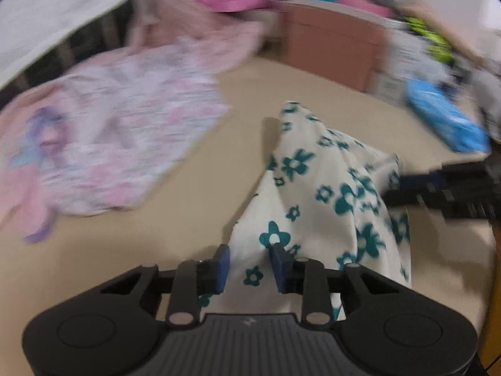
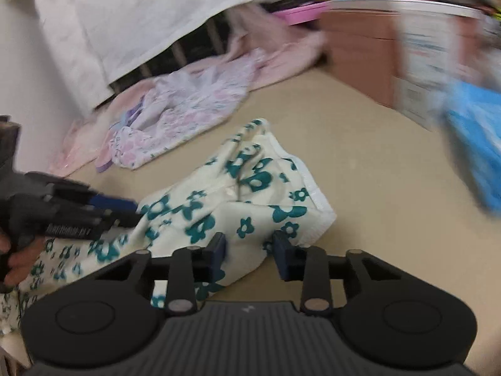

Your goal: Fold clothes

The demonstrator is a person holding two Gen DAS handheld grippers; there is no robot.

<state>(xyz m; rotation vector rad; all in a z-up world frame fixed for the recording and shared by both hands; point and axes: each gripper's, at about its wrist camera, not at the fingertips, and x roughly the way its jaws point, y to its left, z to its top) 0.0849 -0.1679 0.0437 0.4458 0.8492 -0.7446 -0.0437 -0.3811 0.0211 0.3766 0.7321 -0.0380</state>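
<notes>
A cream garment with teal flowers (image 1: pixel 328 188) lies bunched on the tan surface (image 1: pixel 188 219). My left gripper (image 1: pixel 250 266) is shut on its near edge, and the fabric fills the narrow gap between the blue pads. In this view my right gripper (image 1: pixel 397 188) comes in from the right and pinches the garment's far side. In the right wrist view the garment (image 2: pixel 219 206) runs between the pads of my right gripper (image 2: pixel 250 253). My left gripper (image 2: pixel 134 211), held by a hand (image 2: pixel 12 260), grips the left edge. Both views are blurred.
A heap of pink and lilac clothes (image 1: pixel 125 131) (image 2: pixel 188 109) lies at the back left. Behind it hangs a white sheet (image 2: pixel 141 15). A brown box (image 1: pixel 332 47) and a blue packet (image 1: pixel 447 122) (image 2: pixel 479 144) stand at the back right.
</notes>
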